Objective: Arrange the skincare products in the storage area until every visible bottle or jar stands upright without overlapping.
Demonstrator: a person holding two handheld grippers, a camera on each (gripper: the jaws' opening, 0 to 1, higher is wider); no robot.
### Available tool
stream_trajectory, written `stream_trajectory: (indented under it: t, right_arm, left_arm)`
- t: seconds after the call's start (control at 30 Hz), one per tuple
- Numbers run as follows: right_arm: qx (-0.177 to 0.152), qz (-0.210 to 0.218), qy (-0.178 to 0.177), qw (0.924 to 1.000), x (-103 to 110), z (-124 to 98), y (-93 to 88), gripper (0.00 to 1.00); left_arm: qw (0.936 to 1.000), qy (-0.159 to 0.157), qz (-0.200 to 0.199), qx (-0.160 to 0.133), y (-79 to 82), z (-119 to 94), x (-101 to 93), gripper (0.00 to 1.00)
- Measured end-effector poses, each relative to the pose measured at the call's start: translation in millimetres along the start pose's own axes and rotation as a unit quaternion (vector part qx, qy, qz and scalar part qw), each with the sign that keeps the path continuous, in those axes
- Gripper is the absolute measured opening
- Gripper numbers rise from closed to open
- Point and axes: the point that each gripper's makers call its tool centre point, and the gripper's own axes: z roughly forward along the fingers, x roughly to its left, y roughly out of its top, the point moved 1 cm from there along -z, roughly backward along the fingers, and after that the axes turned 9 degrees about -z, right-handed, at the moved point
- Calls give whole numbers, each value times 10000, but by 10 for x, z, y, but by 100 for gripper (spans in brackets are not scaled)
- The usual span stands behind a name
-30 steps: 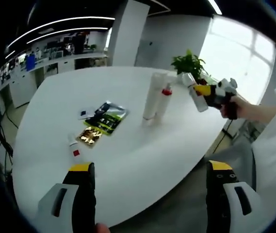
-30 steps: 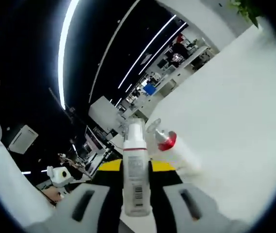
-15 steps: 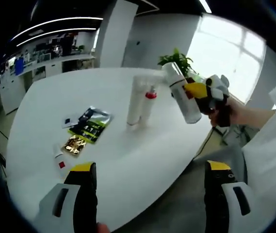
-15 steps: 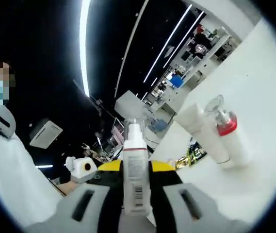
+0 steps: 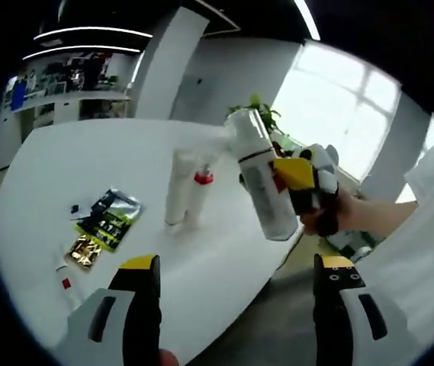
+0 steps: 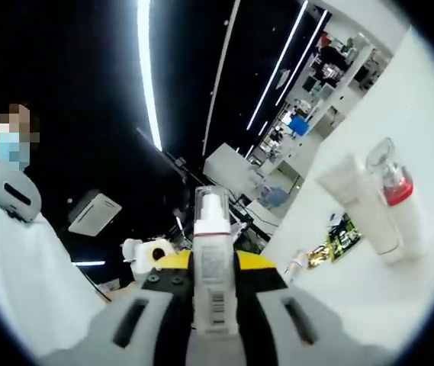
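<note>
On the white table (image 5: 64,175) in the left gripper view: a white tube (image 5: 178,187) stands upright, touching a red-collared pump bottle (image 5: 198,197) just beside it on its right. Left of the tube and apart from it lie a green-and-black sachet (image 5: 108,219) and a gold sachet (image 5: 84,251), flat. A small white tube with a red mark (image 5: 64,279) lies nearer the camera, beyond the gold sachet. Behind the tube, a potted plant (image 5: 255,115) at the table's far edge. Left gripper (image 5: 232,267): jaws wide apart, nothing between them, well short of the tube. Right of the tube, in the air above the table edge, the right gripper (image 5: 300,183), in a hand (image 5: 331,219), clamps a white foam pump bottle (image 5: 261,177), tilted, cap end up and away.

Right gripper view: foam pump bottle sits between the yellow-tipped jaws, pinched at its labelled body, clear cap pointing forward. Off to its right the tube and red-collared bottle stand together on the table; the sachets lie between them and the gripper.
</note>
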Motion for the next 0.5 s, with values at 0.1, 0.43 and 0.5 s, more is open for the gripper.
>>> stream_trajectory:
  t: [0.1, 0.43, 0.5]
  right_arm:
    - [-37, -66, 192, 9998, 93, 35, 12, 19]
    - [-71, -262, 677, 9973, 356, 88, 24, 19]
    - [-36, -257, 724, 9970, 378, 79, 13, 19]
  left_arm:
    - [9991, -424, -66, -34, 55, 34, -174, 70]
    - [9953, -962, 86, -97, 134, 96, -423, 43]
    - [9944, -1041, 123, -132, 166, 85, -459, 39]
